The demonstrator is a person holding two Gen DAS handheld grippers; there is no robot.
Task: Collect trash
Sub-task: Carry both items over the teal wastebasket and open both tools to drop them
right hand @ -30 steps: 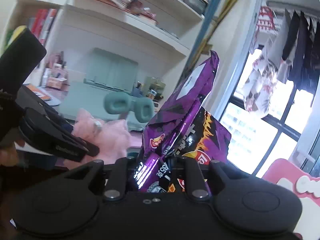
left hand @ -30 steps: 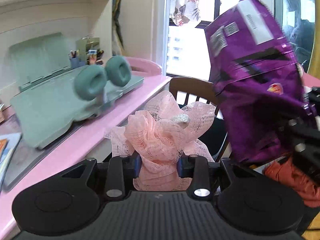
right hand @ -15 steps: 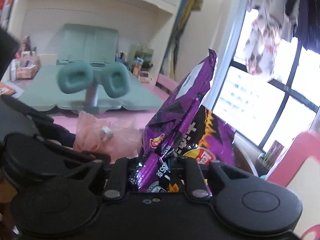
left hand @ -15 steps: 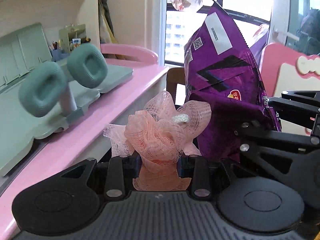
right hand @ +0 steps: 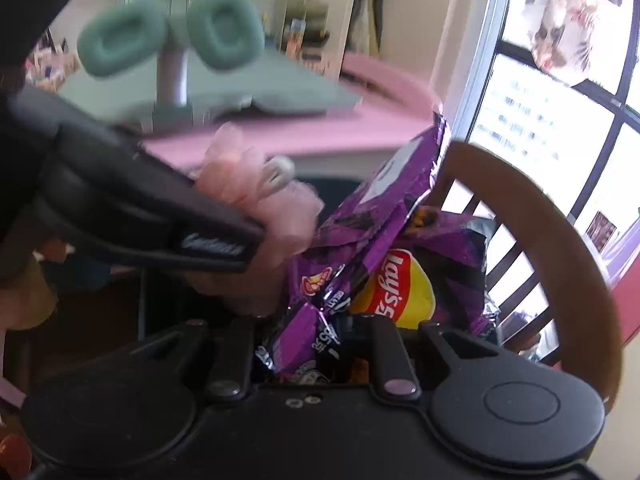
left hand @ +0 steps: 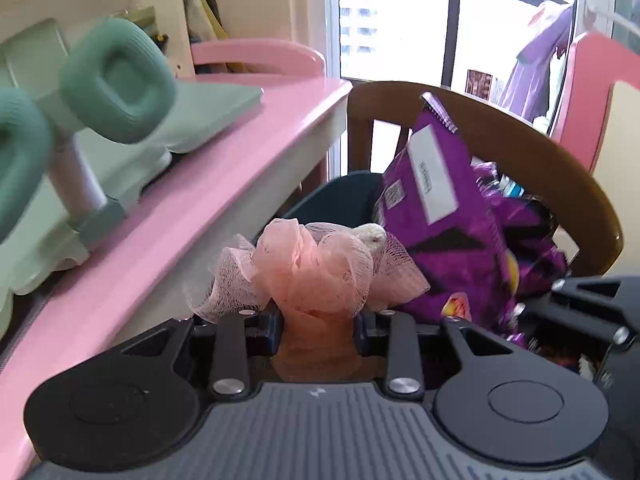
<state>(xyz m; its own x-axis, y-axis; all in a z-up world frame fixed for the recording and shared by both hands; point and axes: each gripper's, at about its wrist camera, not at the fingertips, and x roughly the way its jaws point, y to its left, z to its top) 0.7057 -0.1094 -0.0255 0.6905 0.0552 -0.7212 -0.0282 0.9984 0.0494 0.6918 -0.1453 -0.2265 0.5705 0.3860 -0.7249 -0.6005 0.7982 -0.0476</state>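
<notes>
Left tool (left hand: 318, 322) grips pink mesh pouf (left hand: 308, 268), right tool (right hand: 312, 344) clamps purple chip bag (right hand: 384, 248), beside pink desk (left hand: 208, 200) and wooden chair (left hand: 560, 168).

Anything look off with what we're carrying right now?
One thing: the left gripper is shut on a pink mesh bath pouf, which hardly looks like trash. The purple chip bag in the right gripper is crumpled and torn open at the top; nothing visibly spilling.
</notes>
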